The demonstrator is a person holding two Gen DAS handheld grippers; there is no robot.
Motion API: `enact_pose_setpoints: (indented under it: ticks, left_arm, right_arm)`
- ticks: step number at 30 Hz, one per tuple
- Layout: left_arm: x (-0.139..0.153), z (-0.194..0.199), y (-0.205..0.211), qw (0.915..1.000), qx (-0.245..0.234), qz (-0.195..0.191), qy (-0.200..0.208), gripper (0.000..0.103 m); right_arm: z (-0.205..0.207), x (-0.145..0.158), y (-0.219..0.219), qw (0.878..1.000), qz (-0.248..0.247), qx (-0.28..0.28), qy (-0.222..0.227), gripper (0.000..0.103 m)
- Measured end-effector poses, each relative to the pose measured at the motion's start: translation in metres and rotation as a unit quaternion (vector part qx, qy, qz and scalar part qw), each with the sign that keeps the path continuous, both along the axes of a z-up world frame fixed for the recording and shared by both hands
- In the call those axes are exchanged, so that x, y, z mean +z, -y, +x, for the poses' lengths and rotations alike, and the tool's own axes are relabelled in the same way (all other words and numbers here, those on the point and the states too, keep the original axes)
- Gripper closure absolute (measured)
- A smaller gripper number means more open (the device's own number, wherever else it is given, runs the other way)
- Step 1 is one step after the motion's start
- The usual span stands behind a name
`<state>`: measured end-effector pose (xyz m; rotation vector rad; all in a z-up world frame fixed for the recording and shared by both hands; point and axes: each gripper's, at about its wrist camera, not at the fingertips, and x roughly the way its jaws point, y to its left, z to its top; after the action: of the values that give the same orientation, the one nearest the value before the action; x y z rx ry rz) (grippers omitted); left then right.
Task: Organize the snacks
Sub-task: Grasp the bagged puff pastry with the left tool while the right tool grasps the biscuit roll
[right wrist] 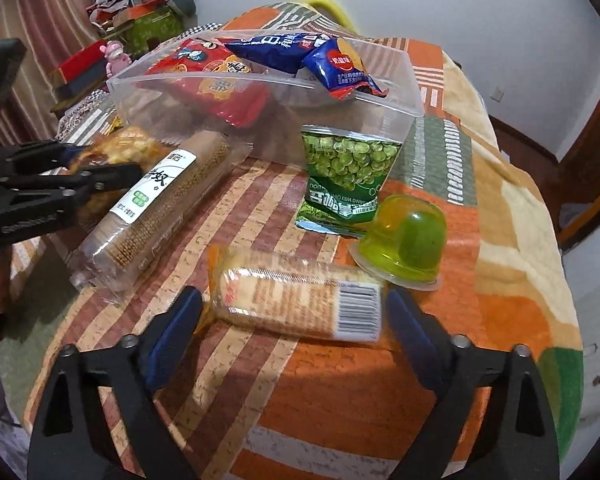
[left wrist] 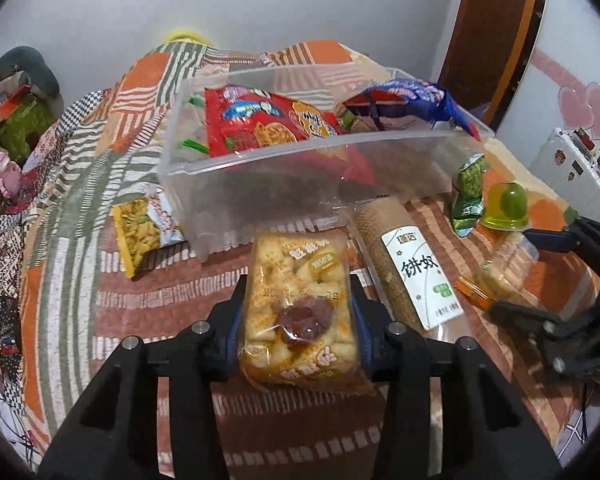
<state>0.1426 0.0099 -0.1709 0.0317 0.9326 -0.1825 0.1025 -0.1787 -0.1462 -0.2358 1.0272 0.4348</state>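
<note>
My left gripper (left wrist: 298, 296) is shut on a yellow puffed-snack pack (left wrist: 298, 312), just in front of the clear plastic bin (left wrist: 300, 160). The bin holds a red bag (left wrist: 260, 120) and blue bags (left wrist: 404, 100). My right gripper (right wrist: 294, 312) is open, its fingers either side of a small cracker pack (right wrist: 300, 300) lying on the blanket. Whether the pads touch it I cannot tell. A long biscuit sleeve (right wrist: 160, 208), a green pea bag (right wrist: 344, 176) and a green jelly cup (right wrist: 404, 240) lie nearby. The left gripper shows in the right wrist view (right wrist: 100, 172).
A yellow snack pack (left wrist: 136, 236) lies left of the bin. The patterned blanket (right wrist: 500, 208) covers a bed-like surface. A pink toy (left wrist: 8, 176) and clutter sit at the far left, a white case (left wrist: 576, 168) at the right.
</note>
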Motion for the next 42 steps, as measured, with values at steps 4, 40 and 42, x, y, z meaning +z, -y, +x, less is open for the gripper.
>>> enact_pose_setpoints:
  ticks: [4,40,42]
  left_arm:
    - [0.013,-0.008,-0.003,0.9999,0.002,-0.003,0.014,0.058]
    - [0.052,-0.015,-0.019,0.9989,0.001,-0.044,0.015,0.036]
    - [0.037,-0.019,-0.016,0.9988,-0.006,-0.047,-0.011,0.036]
  right_arm:
    - [-0.002,0.004,0.000,1.000,0.003,0.003,0.006,0.031]
    - [0.029,0.094,-0.005,0.989,0.084,-0.012,0.122,0.031]
    - [0.032,0.095,-0.007,0.989,0.084,-0.011,0.123,0.031]
